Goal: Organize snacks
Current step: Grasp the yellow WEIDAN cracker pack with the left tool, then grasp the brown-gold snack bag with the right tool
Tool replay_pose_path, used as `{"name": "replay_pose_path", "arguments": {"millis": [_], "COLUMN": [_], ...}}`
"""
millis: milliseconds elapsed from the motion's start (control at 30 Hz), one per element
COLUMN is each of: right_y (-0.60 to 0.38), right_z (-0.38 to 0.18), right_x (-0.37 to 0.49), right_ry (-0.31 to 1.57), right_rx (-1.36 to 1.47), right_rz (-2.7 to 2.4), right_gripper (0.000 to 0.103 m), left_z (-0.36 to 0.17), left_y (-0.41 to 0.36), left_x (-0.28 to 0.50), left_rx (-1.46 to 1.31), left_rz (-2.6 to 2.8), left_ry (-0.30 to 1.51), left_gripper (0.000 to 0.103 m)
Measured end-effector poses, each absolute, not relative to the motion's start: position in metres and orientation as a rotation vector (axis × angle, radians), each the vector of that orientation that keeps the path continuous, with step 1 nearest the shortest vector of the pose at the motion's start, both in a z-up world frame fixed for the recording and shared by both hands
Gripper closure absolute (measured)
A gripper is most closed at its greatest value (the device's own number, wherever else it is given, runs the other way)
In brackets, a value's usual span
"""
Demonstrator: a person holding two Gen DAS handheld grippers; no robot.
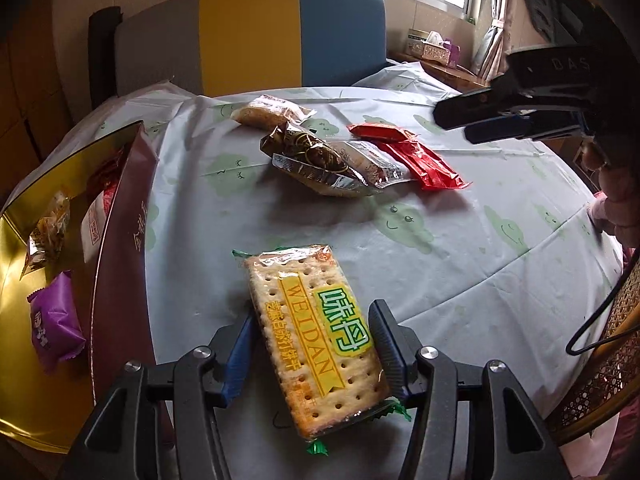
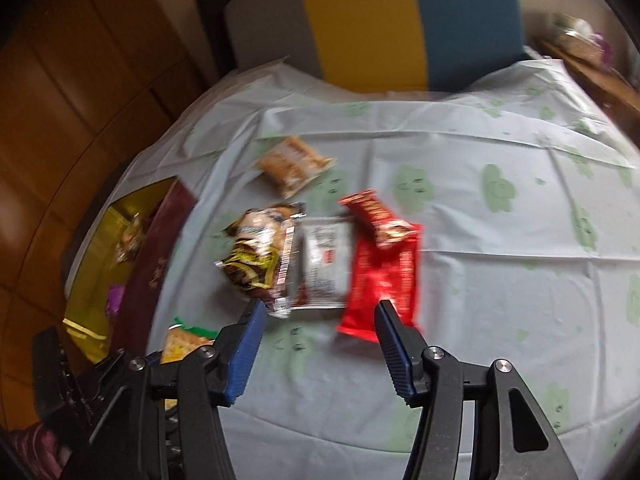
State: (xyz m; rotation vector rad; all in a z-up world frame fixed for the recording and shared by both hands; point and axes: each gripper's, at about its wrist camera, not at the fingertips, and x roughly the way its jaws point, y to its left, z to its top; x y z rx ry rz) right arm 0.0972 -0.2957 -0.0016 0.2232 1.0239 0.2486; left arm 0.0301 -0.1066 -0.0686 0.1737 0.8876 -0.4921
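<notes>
Snacks point(image 1: 56, 320) lie inside the gold box point(image 1: 24, 360).

Black hand-held gripper point(image 1: 316, 344), blue ribbed pads point(image 1: 236, 356), silver screws

blur: right wrist view smeared, red packet point(image 2: 384, 276) print unreadable | cut off: gold box point(image 1: 24, 280) at left edge | hidden: cracker packet point(image 2: 182, 346) mostly behind left gripper point(image 2: 100, 380)
</notes>
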Motion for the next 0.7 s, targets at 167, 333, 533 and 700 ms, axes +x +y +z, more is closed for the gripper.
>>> {"name": "replay_pose_path", "arguments": {"millis": [167, 333, 533, 700], "right_y": [-0.252, -0.219, -0.201, -0.192], "right_z": [-0.009, -0.032, -0.047, -0.041], "right_x": [0.132, 0.174, 0.187, 0.17], "right_ry": [1.065, 1.126, 1.134, 1.128], "right_rx": [0.188, 0.115, -0.008, -0.096], "right_rz": [0.309, 0.276, 0.266, 0.31], "right_gripper": [0.045, 0.042, 0.065, 0.075], "left_z": [-0.069, -0.069, -0.07, -0.07], "left_y": [-0.105, -0.103, -0.102, -0.102], "left_x": [0.028, 0.027, 0.027, 0.028], "left_rx": [0.164, 0.155, 0.147, 0.141], "left_rz": [-0.501, -0.509, -0.522, -0.521], "left_ry": [0.873, 0.866, 0.859, 0.855], "left_gripper": [0.046, 0.046, 0.046, 0.046]}}
